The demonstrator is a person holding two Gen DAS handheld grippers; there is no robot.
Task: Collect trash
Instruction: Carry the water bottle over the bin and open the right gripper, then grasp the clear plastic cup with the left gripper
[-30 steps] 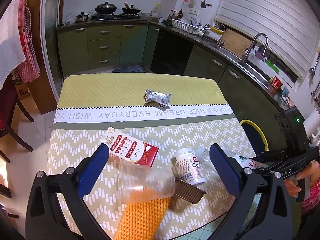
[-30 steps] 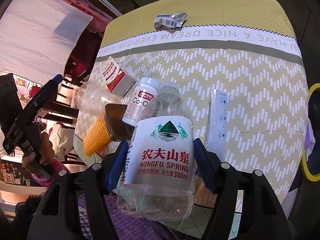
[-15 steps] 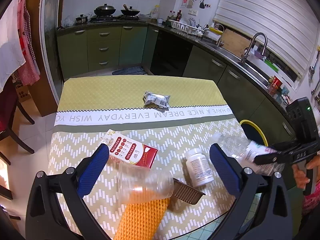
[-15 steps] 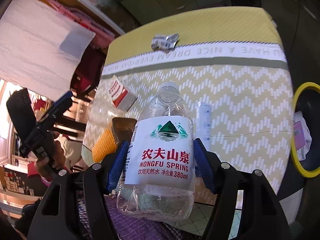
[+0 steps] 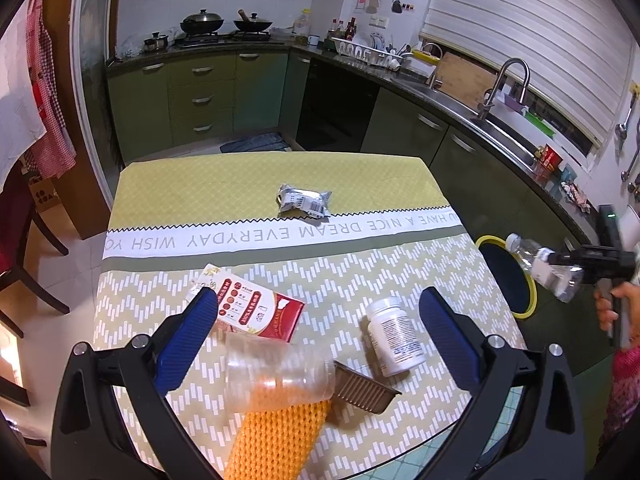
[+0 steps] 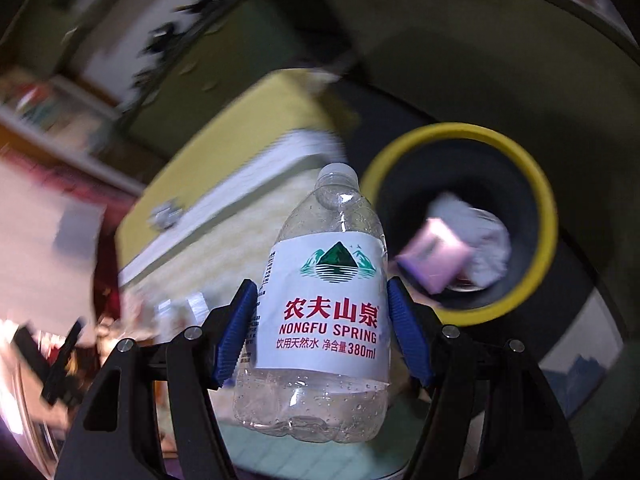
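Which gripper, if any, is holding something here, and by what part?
The right gripper clamps the water bottle across its labelled lower body, cap end pointing away. The left gripper is open and holds nothing.

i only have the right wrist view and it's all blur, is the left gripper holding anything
Observer: No. The left gripper is open and empty, above a clear plastic cup lying on its side on the table.
Operator: what trash is left on the table
Observer: Besides the cup: a red and white carton, a white pill bottle, a brown ridged tray, an orange mesh sleeve and a silver wrapper at the far end.
Operator: and from outside, where's my bottle
Observer: The right gripper holds the water bottle off the table's edge, tilted, its cap toward the yellow-rimmed bin.
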